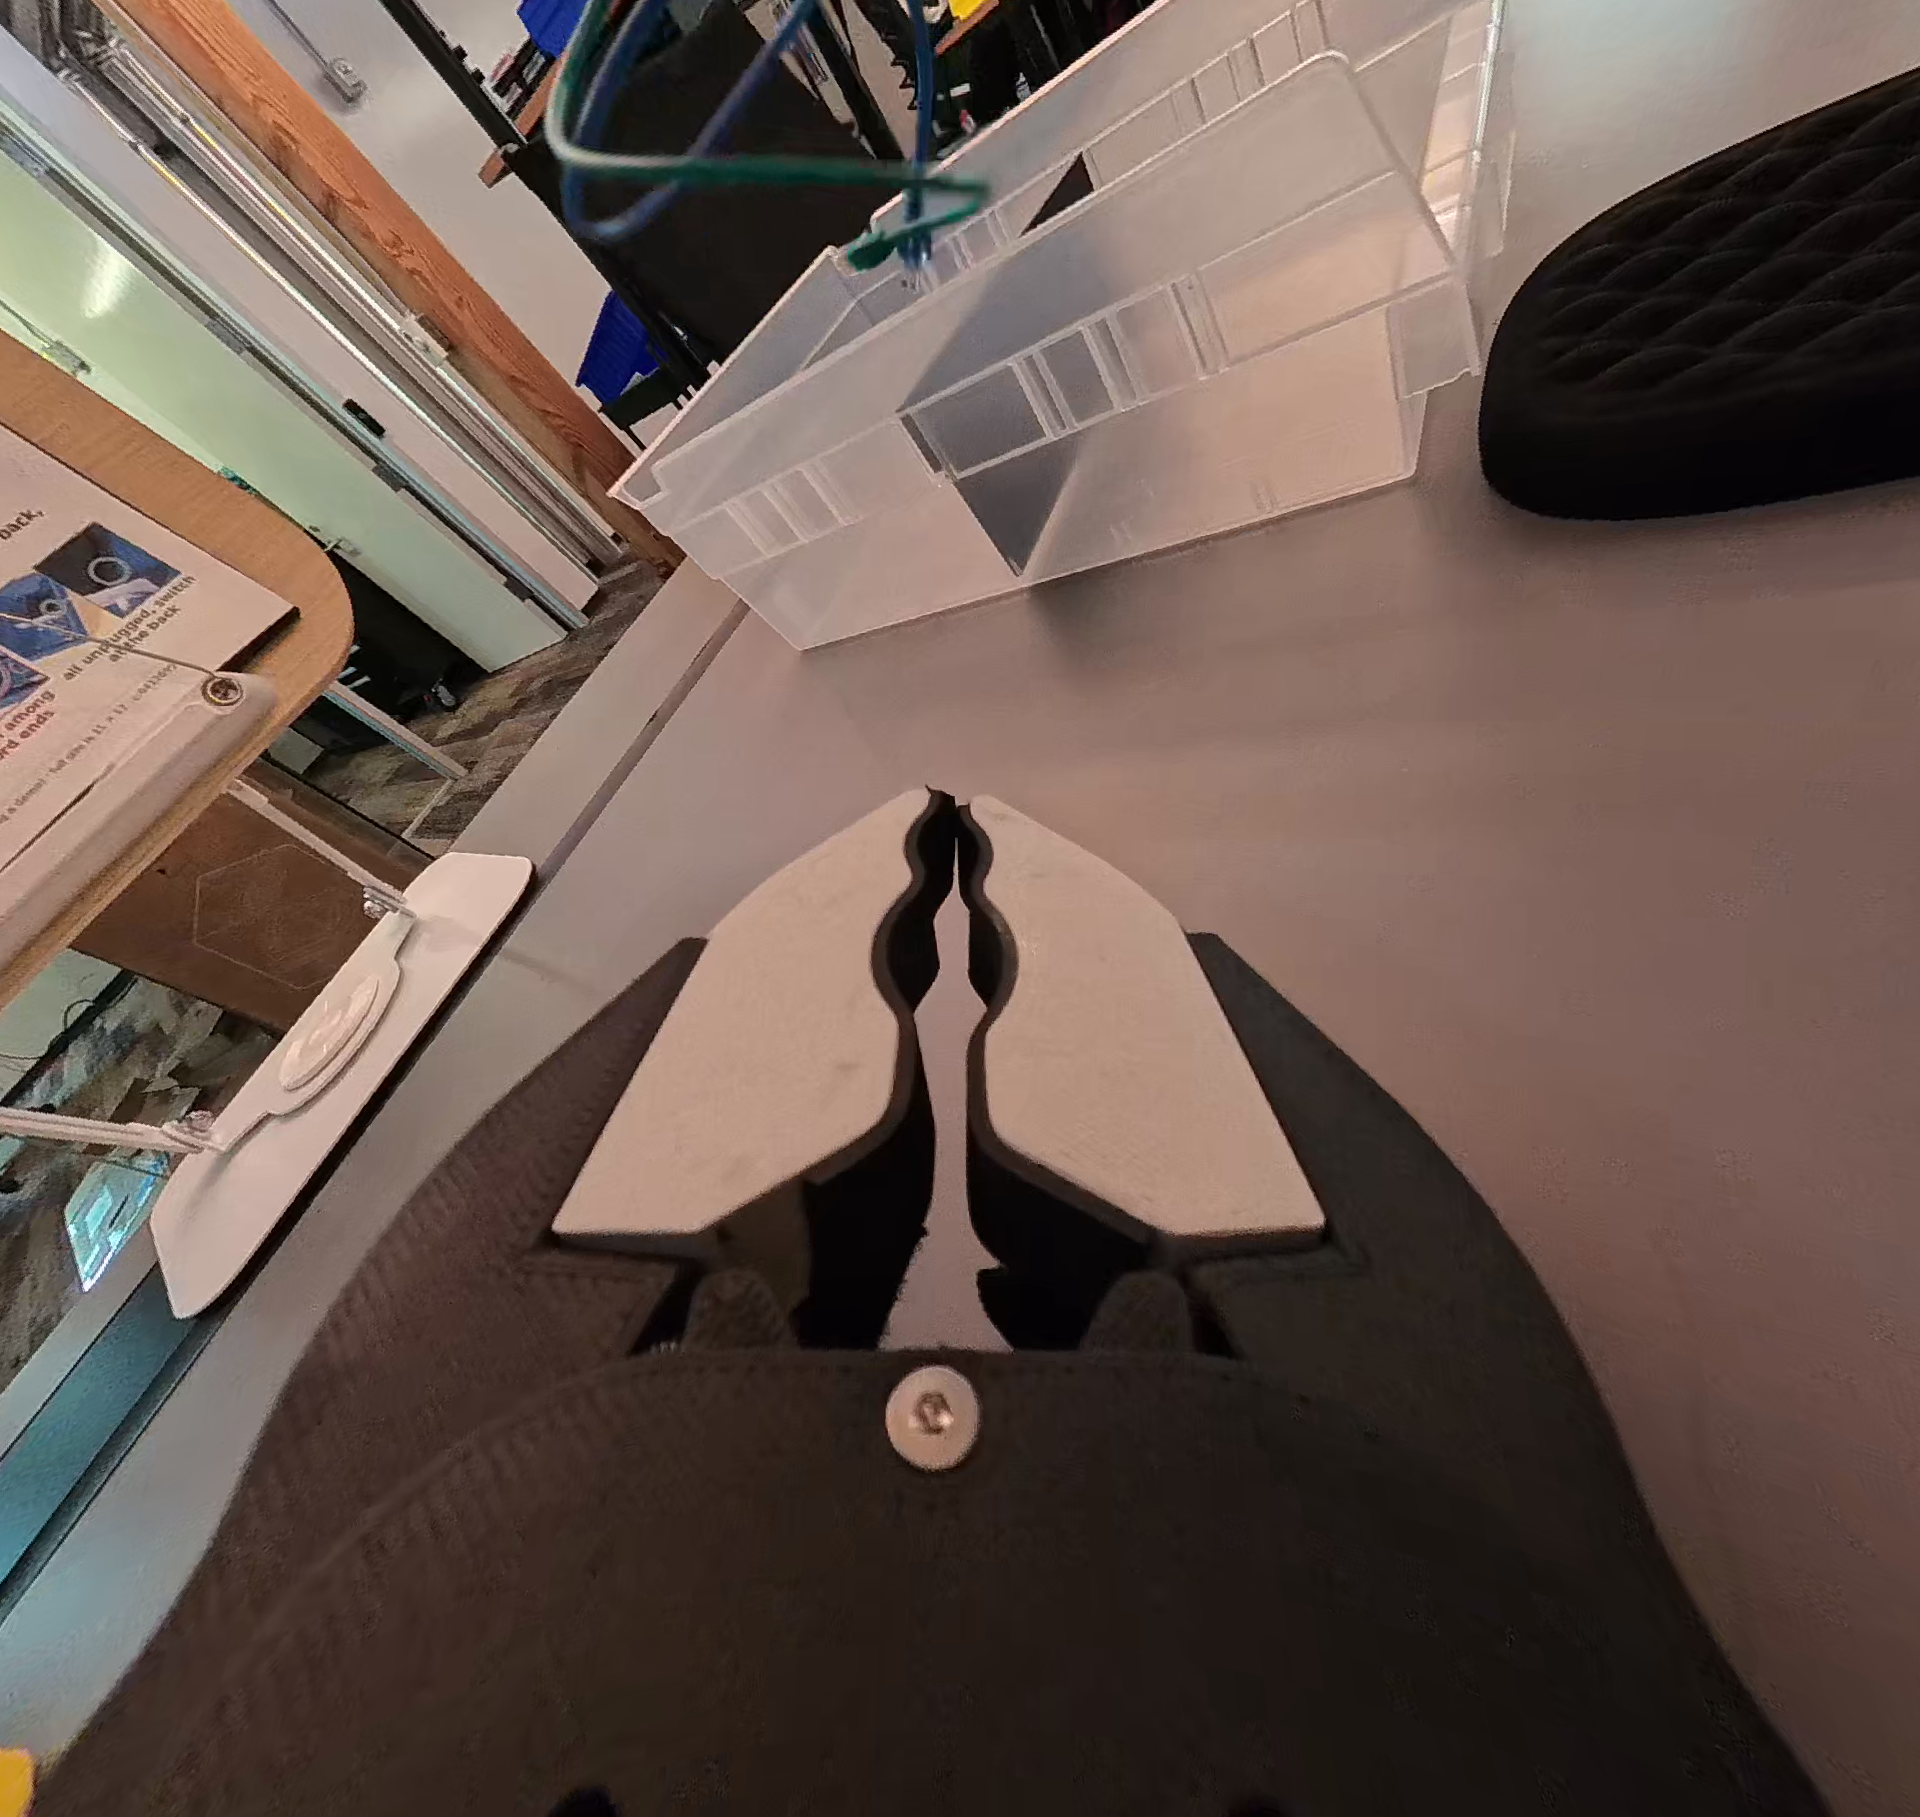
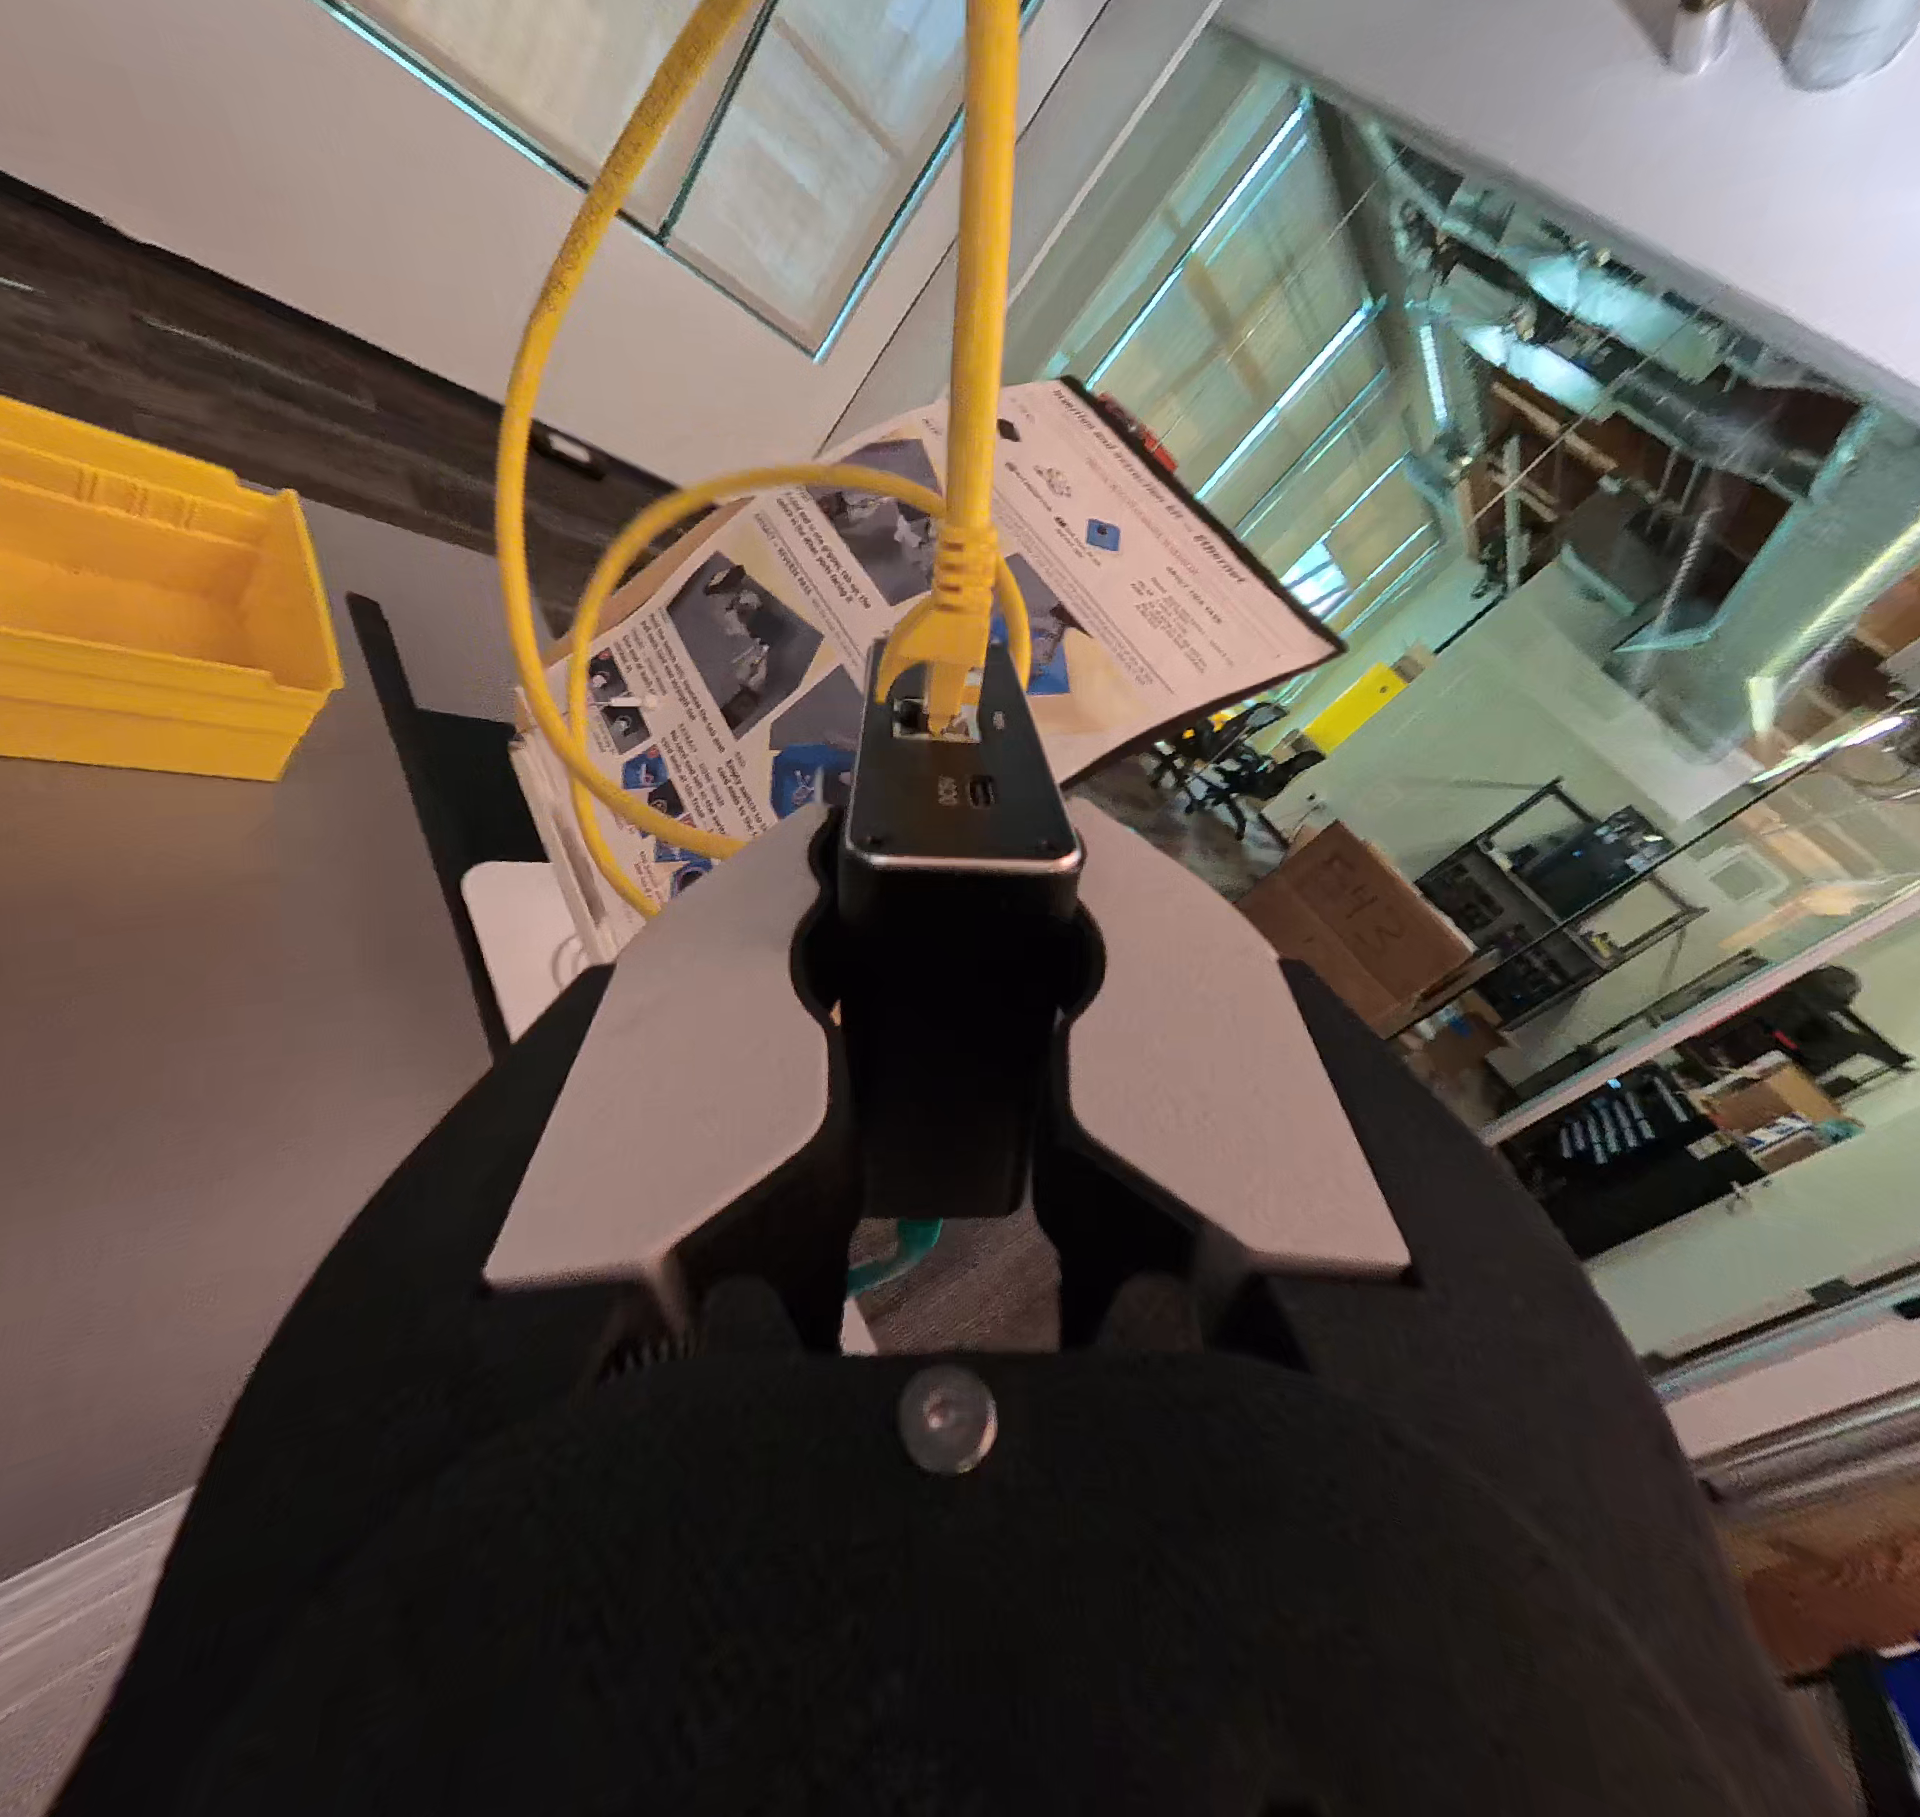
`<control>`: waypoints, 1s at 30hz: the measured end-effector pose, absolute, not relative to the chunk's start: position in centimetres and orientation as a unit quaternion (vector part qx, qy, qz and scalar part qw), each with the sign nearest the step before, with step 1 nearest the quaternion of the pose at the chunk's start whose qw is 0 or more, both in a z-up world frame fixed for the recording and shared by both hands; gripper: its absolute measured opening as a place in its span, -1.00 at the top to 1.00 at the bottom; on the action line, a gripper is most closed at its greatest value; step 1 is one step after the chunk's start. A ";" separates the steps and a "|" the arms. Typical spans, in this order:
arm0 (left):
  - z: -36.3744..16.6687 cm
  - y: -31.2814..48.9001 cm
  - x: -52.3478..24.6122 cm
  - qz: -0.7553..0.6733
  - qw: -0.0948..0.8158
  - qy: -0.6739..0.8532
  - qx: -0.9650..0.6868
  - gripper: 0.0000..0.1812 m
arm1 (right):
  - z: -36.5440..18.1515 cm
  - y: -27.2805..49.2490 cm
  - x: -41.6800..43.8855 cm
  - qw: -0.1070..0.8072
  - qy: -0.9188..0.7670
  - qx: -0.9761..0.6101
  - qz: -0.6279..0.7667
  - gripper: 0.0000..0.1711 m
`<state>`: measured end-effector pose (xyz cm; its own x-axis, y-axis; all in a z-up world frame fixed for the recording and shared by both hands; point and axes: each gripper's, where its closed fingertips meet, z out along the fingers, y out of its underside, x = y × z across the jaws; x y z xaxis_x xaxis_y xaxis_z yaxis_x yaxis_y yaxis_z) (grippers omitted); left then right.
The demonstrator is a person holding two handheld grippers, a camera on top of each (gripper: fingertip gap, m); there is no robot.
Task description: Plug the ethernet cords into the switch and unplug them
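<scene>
Right claw (image 2: 951, 894) around switch (image 2: 956, 832), yellow cord (image 2: 982, 313) plugged; left claw (image 1: 954, 811) empty.

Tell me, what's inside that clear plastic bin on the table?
The clear bin looks empty apart from a clear divider wall across it. The ends of a green cord and a blue cord dangle at its far rim. Its far corner is hidden.

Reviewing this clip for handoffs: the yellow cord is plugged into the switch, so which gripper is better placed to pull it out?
Left. The right gripper is shut on the switch, holding it with the yellow cord plugged in. The left gripper is shut on nothing above the table, so it is probably free to unplug.
</scene>
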<state>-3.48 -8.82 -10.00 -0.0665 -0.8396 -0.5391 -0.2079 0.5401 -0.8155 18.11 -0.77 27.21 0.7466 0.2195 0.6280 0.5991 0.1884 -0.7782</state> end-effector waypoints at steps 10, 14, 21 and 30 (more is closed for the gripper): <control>-10.1 -8.9 -3.5 -0.275 0.563 0.677 -0.385 1.00 | 18.6 -2.2 18.5 0.727 -0.300 -0.604 -0.130 0.57; -10.3 -8.9 -3.4 -0.271 0.561 0.681 -0.384 1.00 | 14.9 -3.0 18.4 0.728 -0.290 -0.610 -0.118 0.57; -10.5 -9.0 -3.4 -0.263 0.562 0.686 -0.379 1.00 | 9.6 -4.0 21.6 0.710 -0.236 -0.656 -0.103 0.57; -10.5 -9.0 -3.4 -0.262 0.561 0.688 -0.379 1.00 | 6.0 -6.7 26.4 0.674 -0.156 -0.719 -0.064 0.57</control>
<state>-3.35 -9.05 -10.55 -0.0827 -0.8152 -0.5733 -0.2272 0.5755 -0.7856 26.40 -6.67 6.01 0.9434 0.1384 0.3015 0.3098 -0.0429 -0.9498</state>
